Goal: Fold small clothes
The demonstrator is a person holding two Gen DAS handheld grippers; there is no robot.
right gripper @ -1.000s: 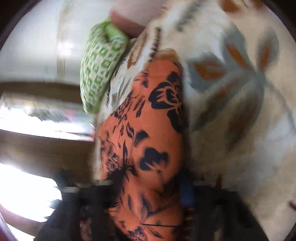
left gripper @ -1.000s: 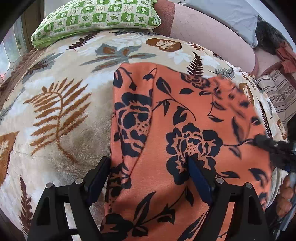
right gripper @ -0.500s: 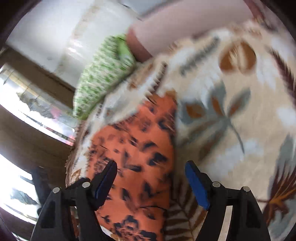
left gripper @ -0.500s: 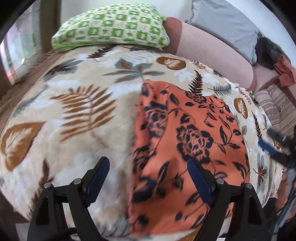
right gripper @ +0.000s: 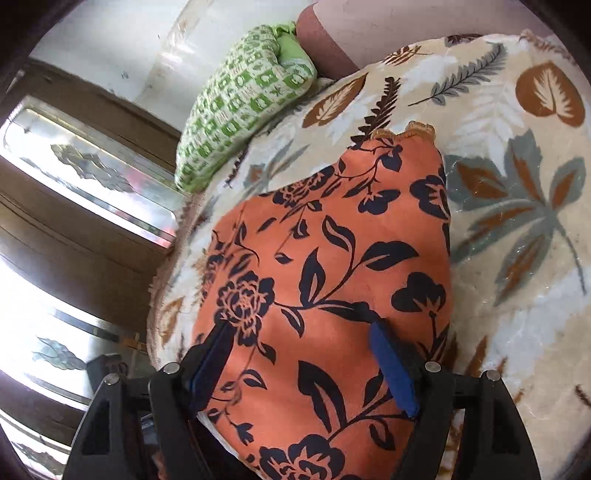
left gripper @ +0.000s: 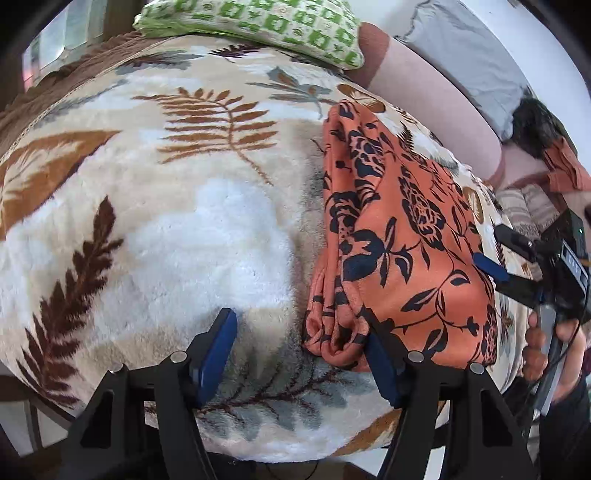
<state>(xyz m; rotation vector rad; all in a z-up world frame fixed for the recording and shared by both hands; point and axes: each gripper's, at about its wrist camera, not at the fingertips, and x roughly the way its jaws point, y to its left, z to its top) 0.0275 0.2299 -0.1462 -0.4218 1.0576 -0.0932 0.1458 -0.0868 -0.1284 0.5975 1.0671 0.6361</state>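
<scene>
An orange garment with dark navy flowers (left gripper: 402, 229) lies folded lengthwise on the leaf-print blanket (left gripper: 184, 221). Its bunched near end rests beside the right finger of my left gripper (left gripper: 303, 354), which is open and empty, low over the blanket just left of the cloth. In the left wrist view my right gripper (left gripper: 506, 258) comes in from the right at the garment's right edge. In the right wrist view my right gripper (right gripper: 303, 365) is open, its fingers spread over the garment (right gripper: 325, 266), holding nothing.
A green-and-white checked pillow (left gripper: 258, 26) (right gripper: 240, 103) lies at the head of the bed. A pink headboard cushion (left gripper: 424, 85), grey pillow and striped clothes lie at the right. A window and wooden wall (right gripper: 74, 184) flank the bed's far side.
My left gripper has moved left off the garment and now hovers over bare blanket beside it. My right gripper has swung in over the garment, steadier and closer.
</scene>
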